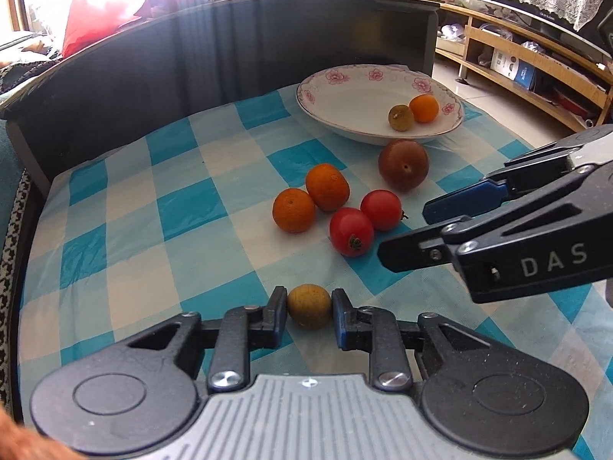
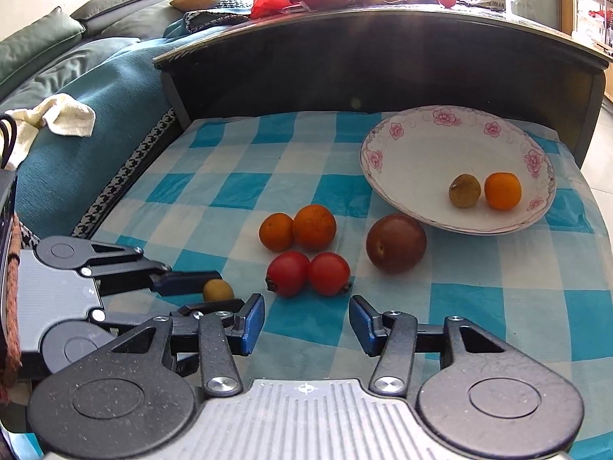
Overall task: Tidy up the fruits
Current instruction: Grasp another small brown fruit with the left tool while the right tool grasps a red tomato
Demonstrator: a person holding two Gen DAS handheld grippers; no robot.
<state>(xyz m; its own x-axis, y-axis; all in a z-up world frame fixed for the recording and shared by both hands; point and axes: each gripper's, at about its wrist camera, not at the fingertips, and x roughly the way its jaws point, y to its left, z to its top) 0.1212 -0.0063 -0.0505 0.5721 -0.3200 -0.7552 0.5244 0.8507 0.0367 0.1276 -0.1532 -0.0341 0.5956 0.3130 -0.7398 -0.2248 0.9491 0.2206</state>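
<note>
My left gripper [image 1: 309,308] is shut on a small yellow-brown longan [image 1: 308,306], low over the checked cloth; it also shows in the right wrist view [image 2: 218,290]. My right gripper [image 2: 306,320] is open and empty, just in front of two red tomatoes [image 2: 308,273]. Two oranges [image 2: 298,228] and a dark brown round fruit [image 2: 395,242] lie beyond. A white floral plate [image 2: 406,142] at the back right holds one longan [image 2: 464,190] and one small orange [image 2: 502,190]. In the left wrist view the right gripper [image 1: 415,230] reaches in from the right.
A blue and white checked cloth [image 1: 134,199] covers the table. A dark raised board [image 1: 191,57] walls the far side. A teal sofa with a white towel [image 2: 61,117] lies to the left. Wooden shelves [image 1: 536,61] stand at the far right.
</note>
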